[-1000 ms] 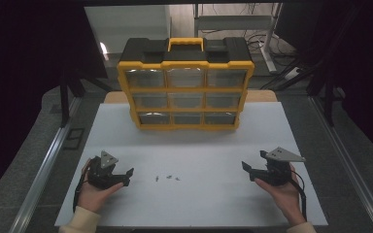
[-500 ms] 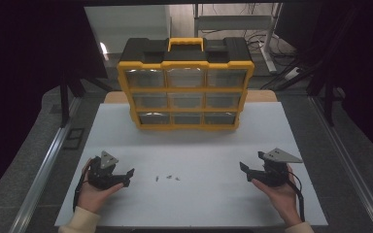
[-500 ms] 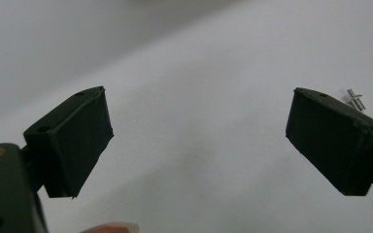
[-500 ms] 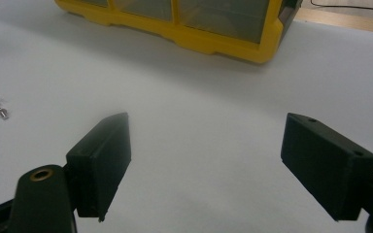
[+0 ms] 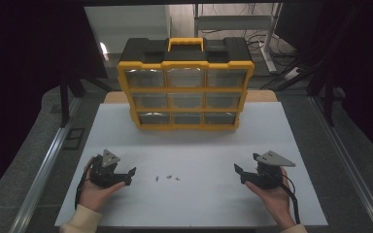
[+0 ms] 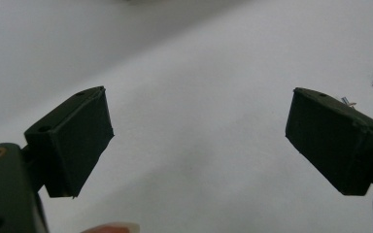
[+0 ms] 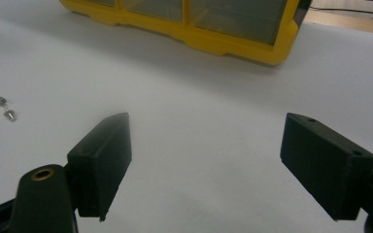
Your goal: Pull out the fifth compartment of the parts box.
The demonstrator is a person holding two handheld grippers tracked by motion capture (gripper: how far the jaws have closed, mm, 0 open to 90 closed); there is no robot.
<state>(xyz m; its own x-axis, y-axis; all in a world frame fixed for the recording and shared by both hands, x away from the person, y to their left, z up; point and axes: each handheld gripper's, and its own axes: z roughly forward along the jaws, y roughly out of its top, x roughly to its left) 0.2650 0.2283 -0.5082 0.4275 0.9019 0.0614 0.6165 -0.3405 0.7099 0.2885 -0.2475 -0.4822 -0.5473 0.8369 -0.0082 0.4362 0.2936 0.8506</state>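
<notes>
Screws (image 5: pixel 167 177): small, light, rigid metal; likely to roll; grip across the shank.
Left hand-held gripper (image 5: pixel 127 175): jaws apart, empty, near the screws.
Right hand-held gripper (image 5: pixel 240 173): jaws apart, empty.
Desk (image 5: pixel 199 145): flat, white.

the room is dim with black surroundings; soft overhead light brightens the white table (image 5: pixel 194 145). gripper views are blurry up close, with faint shadows.

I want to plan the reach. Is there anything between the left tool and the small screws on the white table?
Nothing visible stands in the way. The left tool is open and empty, and only bare white table lies between it and the small screws. The yellow drawer box stands far behind them.
</notes>
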